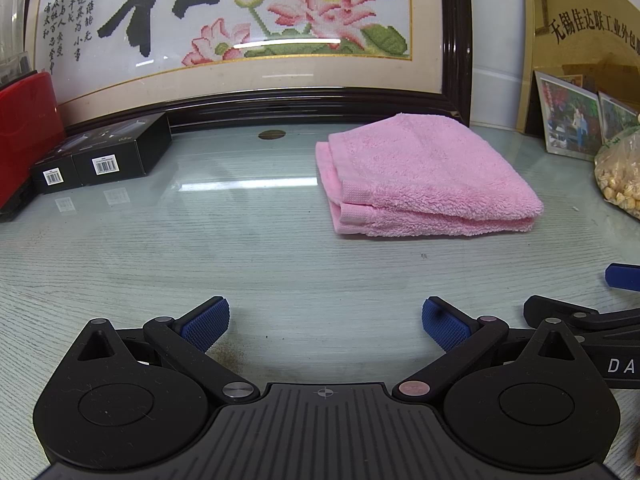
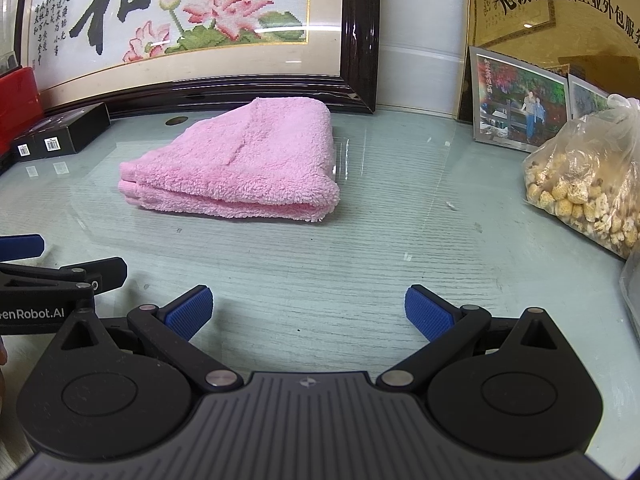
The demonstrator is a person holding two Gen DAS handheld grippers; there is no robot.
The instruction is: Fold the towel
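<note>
Centre right of the left wrist view, one folded pink towel (image 1: 424, 180) lies on the glass table (image 1: 248, 248); two black boxes (image 1: 100, 156) sit mid-left. At bottom, both the left gripper (image 1: 325, 322) and the right gripper (image 2: 308, 312) are spread wide, gripping nothing and well clear of the towel.

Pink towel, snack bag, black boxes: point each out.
pink towel (image 2: 240, 160), right wrist view, top fleece face.
snack bag (image 2: 588, 184), right wrist view, bulging front.
black boxes (image 1: 116, 152), left wrist view, nearer box's top face.
</note>
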